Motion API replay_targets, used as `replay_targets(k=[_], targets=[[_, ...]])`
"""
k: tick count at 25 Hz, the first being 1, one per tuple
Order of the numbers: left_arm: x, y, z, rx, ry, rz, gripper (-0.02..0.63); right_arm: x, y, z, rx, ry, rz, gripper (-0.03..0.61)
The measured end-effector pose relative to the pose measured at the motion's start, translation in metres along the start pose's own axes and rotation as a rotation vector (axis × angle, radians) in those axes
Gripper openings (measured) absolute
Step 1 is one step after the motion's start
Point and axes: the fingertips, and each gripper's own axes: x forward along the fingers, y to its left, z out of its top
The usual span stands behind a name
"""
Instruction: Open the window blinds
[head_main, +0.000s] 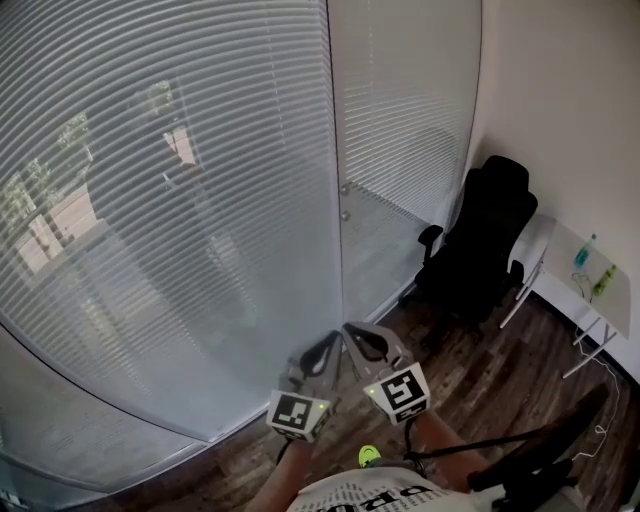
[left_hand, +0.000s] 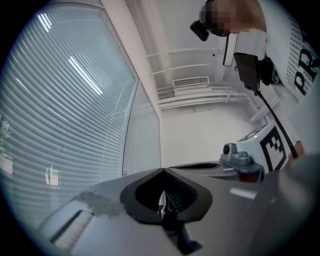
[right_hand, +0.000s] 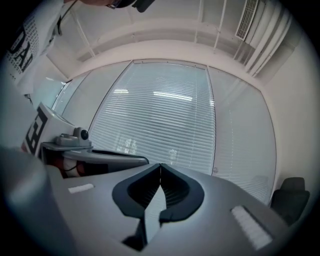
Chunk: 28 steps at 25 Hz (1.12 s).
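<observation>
White slatted window blinds (head_main: 170, 190) hang lowered behind glass panels, filling the left and centre of the head view; they also show as blinds (right_hand: 160, 125) and blinds (left_hand: 65, 115) in the gripper views. Both grippers are held side by side low in the head view, short of the glass and apart from it. My left gripper (head_main: 337, 336) has its tips together with nothing in them. My right gripper (head_main: 347, 328) is also shut and empty. Their tips nearly meet in front of the vertical frame post (head_main: 335, 200). No cord or wand of the blinds shows.
A black office chair (head_main: 480, 250) stands at the right by a white wall (head_main: 570, 110). A white table (head_main: 590, 280) with small bottles is at the far right. Dark wooden floor (head_main: 480, 390) lies below. A black cable runs across the lower right.
</observation>
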Motion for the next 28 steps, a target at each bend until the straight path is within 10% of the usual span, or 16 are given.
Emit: replay_targets(k=[28], targets=[[0.133, 0.028, -0.045, 0.014, -0.035, 0.143, -0.008, 0.05, -0.122, -0.058, -0.037, 0.002, 0.127, 0.009]])
